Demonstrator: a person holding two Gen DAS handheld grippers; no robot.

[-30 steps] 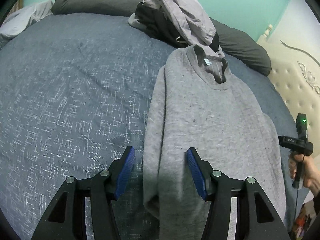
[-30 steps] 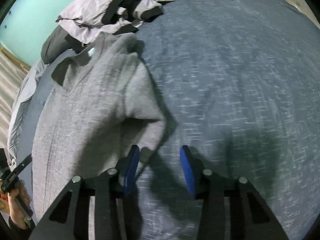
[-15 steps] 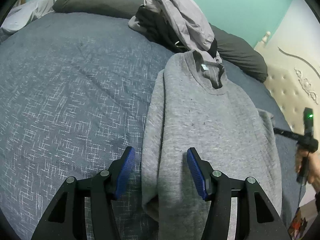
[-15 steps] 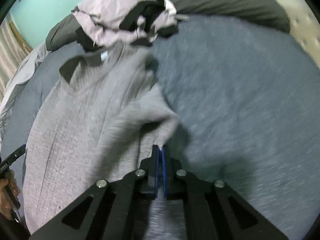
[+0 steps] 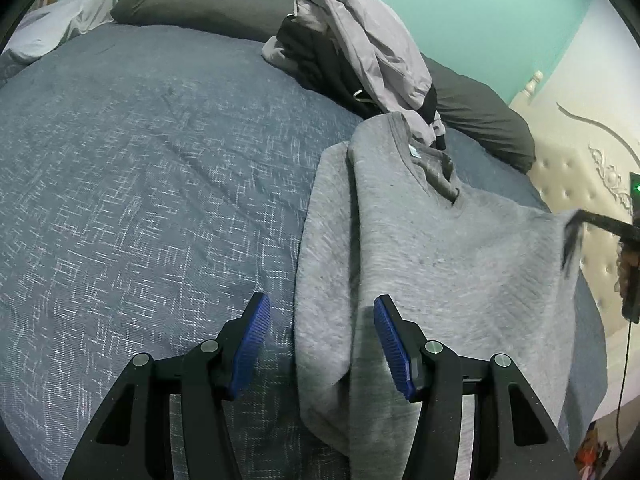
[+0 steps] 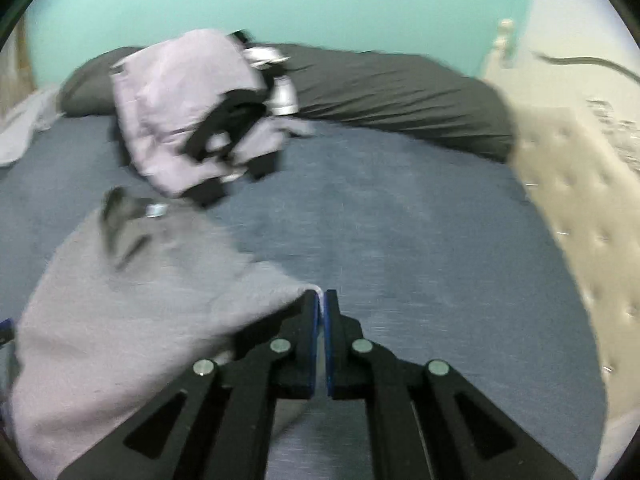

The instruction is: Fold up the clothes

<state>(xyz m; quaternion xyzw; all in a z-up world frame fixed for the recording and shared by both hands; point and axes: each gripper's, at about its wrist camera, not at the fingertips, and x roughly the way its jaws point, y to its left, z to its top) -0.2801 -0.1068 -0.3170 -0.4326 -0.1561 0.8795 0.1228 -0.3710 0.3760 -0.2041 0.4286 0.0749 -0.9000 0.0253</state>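
Observation:
A grey sweatshirt [image 5: 440,264] lies on the blue bedspread [image 5: 140,184], neck toward the pillows, its left sleeve folded in along the body. My left gripper [image 5: 320,340] hovers open over the folded left edge near the hem, with cloth below the gap and nothing pinched. My right gripper [image 6: 321,300] is shut on the sweatshirt's [image 6: 132,320] right sleeve edge and holds it lifted off the bed. In the left wrist view the right gripper [image 5: 576,236] appears blurred at the raised right edge, held by a hand.
A heap of lilac and black clothes [image 5: 360,52] sits beyond the collar. Dark grey pillows [image 6: 400,92] line the teal wall. A cream tufted headboard [image 6: 580,208] borders the right side. Bare bedspread stretches to the left of the sweatshirt.
My right gripper closed on the right sleeve edge and rose, pulling that side of the sweatshirt up off the bed. My left gripper stayed in place, still open.

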